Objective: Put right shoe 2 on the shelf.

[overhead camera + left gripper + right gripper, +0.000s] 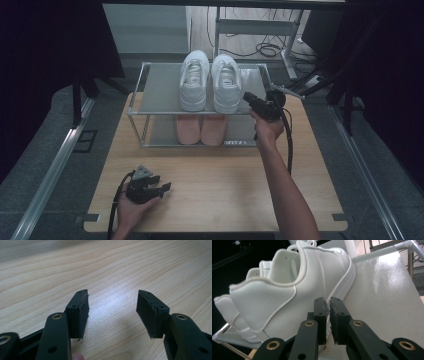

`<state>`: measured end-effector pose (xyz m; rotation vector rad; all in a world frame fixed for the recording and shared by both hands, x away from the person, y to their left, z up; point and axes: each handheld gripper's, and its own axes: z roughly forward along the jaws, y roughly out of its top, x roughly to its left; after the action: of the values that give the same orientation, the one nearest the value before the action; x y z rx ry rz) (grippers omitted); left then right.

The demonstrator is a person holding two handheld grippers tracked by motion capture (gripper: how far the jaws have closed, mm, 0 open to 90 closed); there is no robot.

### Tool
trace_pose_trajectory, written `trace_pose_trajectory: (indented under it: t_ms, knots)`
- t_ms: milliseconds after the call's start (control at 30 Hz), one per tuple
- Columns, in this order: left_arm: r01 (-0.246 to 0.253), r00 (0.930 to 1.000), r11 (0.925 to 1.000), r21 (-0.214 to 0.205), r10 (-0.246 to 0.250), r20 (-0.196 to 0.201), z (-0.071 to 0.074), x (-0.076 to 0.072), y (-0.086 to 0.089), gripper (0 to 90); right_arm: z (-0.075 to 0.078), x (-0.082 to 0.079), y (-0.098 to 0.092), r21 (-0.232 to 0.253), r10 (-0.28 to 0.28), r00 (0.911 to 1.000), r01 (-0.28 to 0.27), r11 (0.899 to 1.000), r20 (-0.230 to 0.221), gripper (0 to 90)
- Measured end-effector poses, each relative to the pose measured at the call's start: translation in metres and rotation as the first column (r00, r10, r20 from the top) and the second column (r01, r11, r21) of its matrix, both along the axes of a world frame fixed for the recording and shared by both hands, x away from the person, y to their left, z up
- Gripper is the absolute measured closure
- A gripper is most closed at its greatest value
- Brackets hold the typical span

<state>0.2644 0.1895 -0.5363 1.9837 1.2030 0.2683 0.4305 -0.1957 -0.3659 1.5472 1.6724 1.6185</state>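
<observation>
A pair of white sneakers stands on the top shelf of a metal rack (159,90): the left sneaker (194,82) and the right sneaker (226,82), heels toward me. My right gripper (246,96) is at the right sneaker's heel side. In the right gripper view its jaws (329,302) stand almost together with nothing between them, right beside the white sneaker's (287,290) sole edge. My left gripper (161,184) rests low over the table's front left, open and holding nothing; its jaws (113,292) point at bare wood.
A pink pair of shoes (201,129) sits on the rack's lower shelf. The wooden table (225,190) stretches in front of the rack. Metal rails run along both sides, and a desk frame with cables stands behind.
</observation>
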Motion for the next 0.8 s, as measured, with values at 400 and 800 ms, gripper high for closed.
trace_pose_trajectory:
  t_ms: [400, 800]
  knots:
    - [0.002, 1.0000, 1.0000, 0.000, -0.002, 0.001, 0.000, 0.000, -0.001, 44.0, -0.005, -0.004, 0.011, -0.011, 0.008, 0.9999, -0.008, 1.000, 0.012, 89.5]
    - [0.000, 1.0000, 1.0000, -0.003, 0.000, 0.004, 0.001, 0.000, 0.001, 44.0, -0.005, 0.000, 0.029, -0.001, 0.031, 0.9995, -0.031, 1.000, 0.007, 89.7]
